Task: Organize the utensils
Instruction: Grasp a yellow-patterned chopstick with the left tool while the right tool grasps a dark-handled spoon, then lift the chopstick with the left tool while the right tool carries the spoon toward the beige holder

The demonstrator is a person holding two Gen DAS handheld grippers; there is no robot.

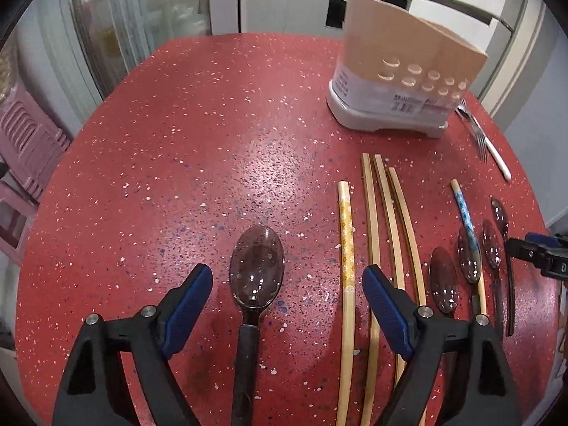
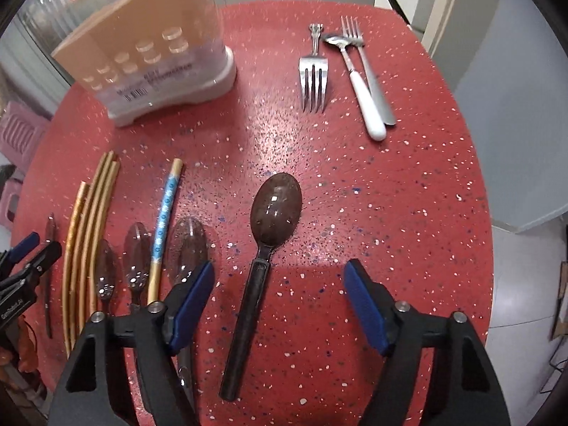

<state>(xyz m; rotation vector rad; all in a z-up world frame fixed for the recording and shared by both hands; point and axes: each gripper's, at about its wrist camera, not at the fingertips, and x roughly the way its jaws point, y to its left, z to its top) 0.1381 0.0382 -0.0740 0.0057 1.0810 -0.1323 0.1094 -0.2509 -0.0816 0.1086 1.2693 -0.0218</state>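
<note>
My left gripper (image 1: 285, 278) is open, its fingers on either side of a dark translucent plastic spoon (image 1: 256, 273) lying on the red speckled table (image 1: 198, 149). My right gripper (image 2: 278, 277) is open around the handle of another dark plastic spoon (image 2: 275, 209). Several wooden chopsticks (image 1: 372, 220), one with a yellow pattern (image 1: 346, 238) and one with a blue pattern (image 1: 465, 213), lie between the two spoons, with several more dark spoons (image 1: 468, 255). The utensil holder (image 1: 397, 81) stands at the far side and also shows in the right wrist view (image 2: 156, 67).
Metal forks (image 2: 312, 78), a white-handled spoon (image 2: 358, 85) and another fork (image 2: 372, 78) lie at the far right. The table edge runs close on the right (image 2: 486, 248). A pink crate (image 1: 28, 135) stands left of the table.
</note>
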